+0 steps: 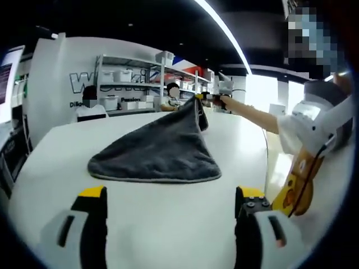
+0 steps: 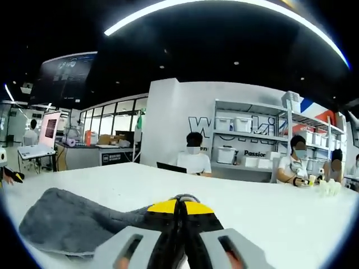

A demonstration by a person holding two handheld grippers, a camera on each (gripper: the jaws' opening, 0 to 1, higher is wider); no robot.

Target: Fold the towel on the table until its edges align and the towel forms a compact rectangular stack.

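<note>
A dark grey towel (image 1: 160, 151) lies on the white table (image 1: 84, 137), its far corner lifted into a peak. My right gripper (image 1: 208, 100) holds that raised corner at the far side, seen in the left gripper view with a person's arm behind it. In the right gripper view the right gripper (image 2: 179, 216) is shut on the towel (image 2: 73, 221), which trails down to the left onto the table (image 2: 269, 213). My left gripper (image 1: 171, 202) stands open just above the near table, its yellow-tipped jaws wide apart and short of the towel's near edge.
Shelving (image 1: 132, 84) with white bins stands beyond the table, and people sit at its far side (image 2: 193, 157). A person's sleeve and an orange cartoon apron (image 1: 300, 179) are at the right of the left gripper view. A desk with a screen (image 2: 39, 143) stands far left.
</note>
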